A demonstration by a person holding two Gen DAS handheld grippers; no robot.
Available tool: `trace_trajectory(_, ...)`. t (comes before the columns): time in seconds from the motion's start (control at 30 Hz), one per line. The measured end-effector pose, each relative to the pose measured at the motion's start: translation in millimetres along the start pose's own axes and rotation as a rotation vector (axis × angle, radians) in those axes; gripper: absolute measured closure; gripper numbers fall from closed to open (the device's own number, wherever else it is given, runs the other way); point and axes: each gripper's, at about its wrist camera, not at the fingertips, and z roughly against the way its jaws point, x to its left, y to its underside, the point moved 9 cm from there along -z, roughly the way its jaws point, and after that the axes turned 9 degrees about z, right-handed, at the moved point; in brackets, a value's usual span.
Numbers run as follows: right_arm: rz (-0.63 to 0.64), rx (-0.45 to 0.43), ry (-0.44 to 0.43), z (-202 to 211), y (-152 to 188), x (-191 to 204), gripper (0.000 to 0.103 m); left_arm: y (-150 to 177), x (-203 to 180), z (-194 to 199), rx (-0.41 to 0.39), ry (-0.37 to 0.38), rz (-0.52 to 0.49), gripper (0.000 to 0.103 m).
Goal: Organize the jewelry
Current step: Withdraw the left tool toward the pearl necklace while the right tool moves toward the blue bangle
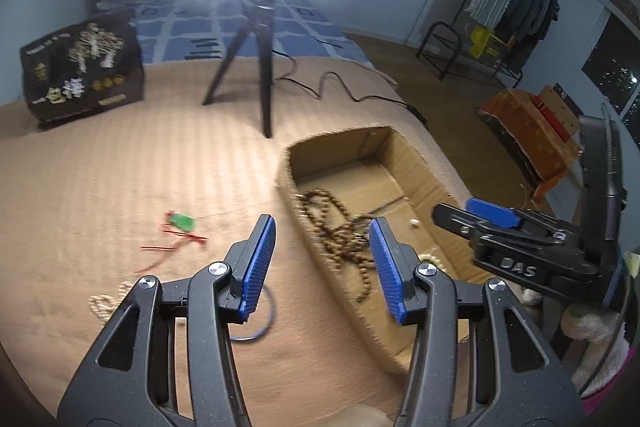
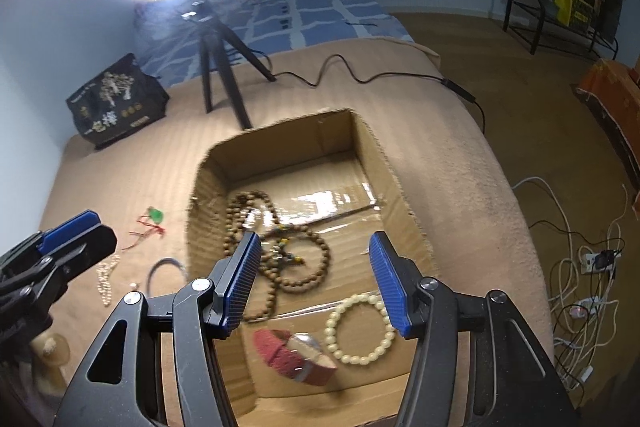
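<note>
A tan bed (image 2: 460,163) holds an open cardboard box (image 2: 394,183) at the centre of the right wrist view. Inside lie a brown bead necklace (image 2: 304,259), a cream bead bracelet (image 2: 360,327) and a red-strapped watch (image 2: 296,351). The right gripper (image 2: 314,283) hangs above the box, spread wide and empty. The left gripper (image 1: 322,267), also spread and empty, hovers over the box's left wall. Left of the box on the bed lie a green pendant on red cord (image 1: 182,223), a pearl strand (image 2: 106,279) and a blue ring (image 2: 166,269).
</note>
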Motion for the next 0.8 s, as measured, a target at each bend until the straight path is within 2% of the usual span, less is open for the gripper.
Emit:
trace_trajectory(0.2, 0.029, -0.062, -0.025, 13.3, -6.9, 24.7, 0.046, -6.2, 30.9, 23.8, -0.052, -0.066, -0.043, 0.053)
trace_trajectory(0.37, 0.083, -0.114, -0.036, 23.0, -12.7, 53.4, 0.032, -5.7, 72.4, 40.3, -0.042, -0.112, 0.003, 0.053)
trace_trajectory(0.53, 0.156, -0.103, -0.094, 21.8, -9.6, 92.3, 0.024, -3.2, 120.6, 51.7, -0.013, -0.150, 0.084, 0.051)
trace_trajectory(0.6, 0.180, -0.095, -0.108, 18.5, -5.7, 104.3, 0.023, 0.3, 139.8, 53.7, 0.002, -0.158, 0.128, 0.044)
trace_trajectory(0.8, 0.258, -0.009, -0.158, -5.7, 14.0, 141.9, 0.023, 18.4, 186.1, 48.9, 0.055, -0.188, 0.191, 0.044)
